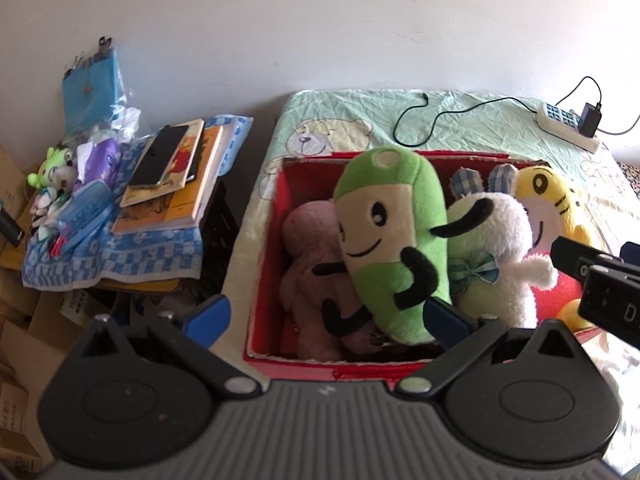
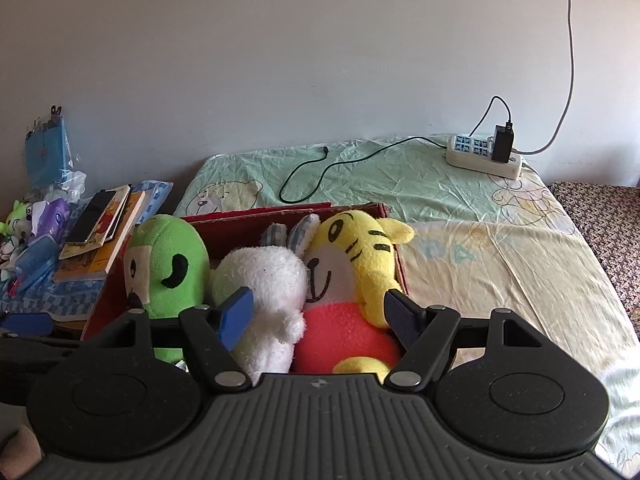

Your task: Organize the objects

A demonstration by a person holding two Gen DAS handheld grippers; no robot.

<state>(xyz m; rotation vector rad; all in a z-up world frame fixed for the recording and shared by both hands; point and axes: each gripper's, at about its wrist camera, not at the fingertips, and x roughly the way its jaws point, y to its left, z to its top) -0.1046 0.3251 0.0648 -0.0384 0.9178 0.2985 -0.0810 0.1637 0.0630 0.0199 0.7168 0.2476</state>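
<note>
A red box (image 1: 320,369) stands on the bed and holds several plush toys: a pink one (image 1: 308,264) at the left, a green one (image 1: 392,216) leaning over it, a white rabbit (image 1: 492,232) and a yellow tiger (image 1: 548,200). My left gripper (image 1: 328,316) is open over the box's near edge, its right finger beside the green plush's lower end. In the right wrist view my right gripper (image 2: 318,316) hangs open over the white rabbit (image 2: 264,276) and the tiger (image 2: 360,248), with the green plush (image 2: 168,264) to its left. Neither holds anything.
Left of the bed, a stand covered by a blue checked cloth (image 1: 120,256) carries books (image 1: 176,204), a phone (image 1: 160,156) and a small green toy (image 1: 52,168). A power strip (image 2: 480,156) with a charger and black cable lies on the sheet (image 2: 480,260). Cardboard boxes sit on the floor.
</note>
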